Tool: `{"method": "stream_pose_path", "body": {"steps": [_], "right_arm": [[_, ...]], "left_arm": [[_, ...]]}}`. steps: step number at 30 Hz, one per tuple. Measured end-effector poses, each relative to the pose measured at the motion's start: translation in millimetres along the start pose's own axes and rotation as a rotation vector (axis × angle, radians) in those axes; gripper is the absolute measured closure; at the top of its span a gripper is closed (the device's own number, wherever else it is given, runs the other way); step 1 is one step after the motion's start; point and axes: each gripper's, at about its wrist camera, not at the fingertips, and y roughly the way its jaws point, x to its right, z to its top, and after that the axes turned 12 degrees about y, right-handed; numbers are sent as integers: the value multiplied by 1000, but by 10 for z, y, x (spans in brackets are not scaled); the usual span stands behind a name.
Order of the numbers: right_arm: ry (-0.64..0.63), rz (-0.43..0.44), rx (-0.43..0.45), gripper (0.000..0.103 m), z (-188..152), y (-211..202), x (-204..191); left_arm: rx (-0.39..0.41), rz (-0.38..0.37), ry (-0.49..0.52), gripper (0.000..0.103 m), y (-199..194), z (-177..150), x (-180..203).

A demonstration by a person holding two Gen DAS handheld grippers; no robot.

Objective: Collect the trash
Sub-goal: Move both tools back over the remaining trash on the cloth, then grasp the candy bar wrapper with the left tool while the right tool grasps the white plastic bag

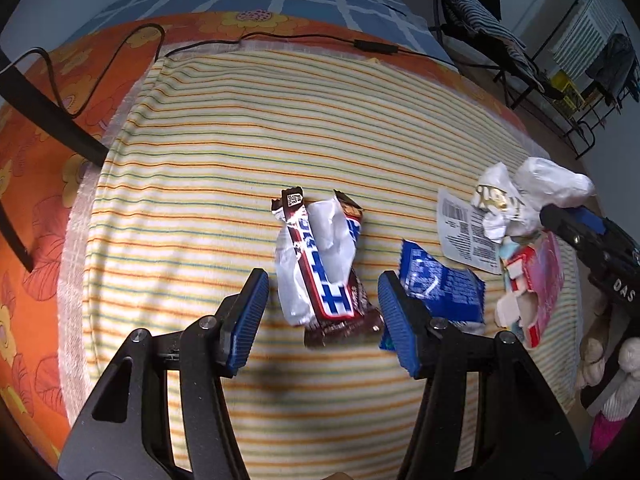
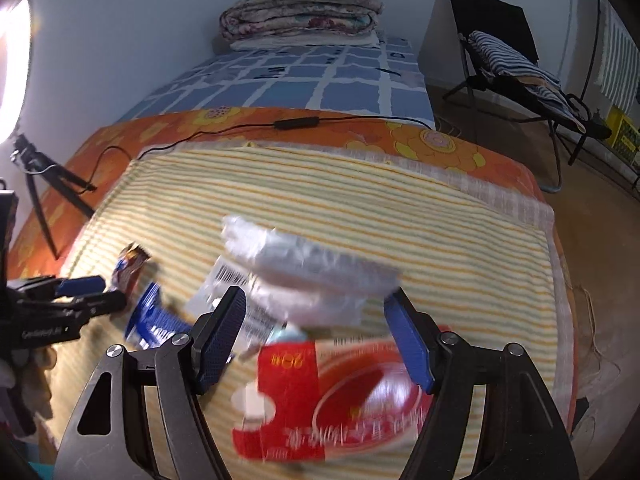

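Since every piece of trash I can see lies loose on the striped cloth (image 1: pixel 192 168), I judge the collecting barely begun; no bin or bag shows in either view, so I cannot tell where the pieces are to go.

Largest is the red carton (image 2: pixel 320 396), flattened, low between my right gripper's (image 2: pixel 316 340) fingers in its own view, which is blurred. That gripper is spread wide with nothing pinched. Whether it is above the carton or touching it I cannot tell.

Next comes the crumpled white plastic (image 1: pixel 536 184), lying partly over a white label (image 1: pixel 460 224) with a barcode, at the far side of the carton.

Then the chocolate wrapper (image 1: pixel 320 264), torn open, brown with a blue and white band. My left gripper (image 1: pixel 322 316) is released, its blue pads on either side of the wrapper's near end, not yet closed on it. I would say this is the piece about to be taken.

Smallest is the blue wrapper (image 1: pixel 444 284), just beside the left gripper's right-hand pad, between the chocolate wrapper and the carton.

All five pieces are left.
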Motion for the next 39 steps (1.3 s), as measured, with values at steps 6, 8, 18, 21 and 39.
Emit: {"method": "stream_pose_path", "body": {"steps": [6,8,18,21,39], "right_arm": [[46,-4,-5,32,97,175,29],[62,8,-8,32,109,203,53],[84,57,-19,59,122,223,71],[85,66,-19,76,123,196,61],[68,111,66,82,119,-400,52]], "left_arm": [[8,-3,-2,47,69,43,-34],[10,-1,-3,53,79,61,-50],[24,-12,-7,85,52,26,-119],[35,-1,2,86,9,5,-107],[101,38,55,87,-547,-125,26]]}}
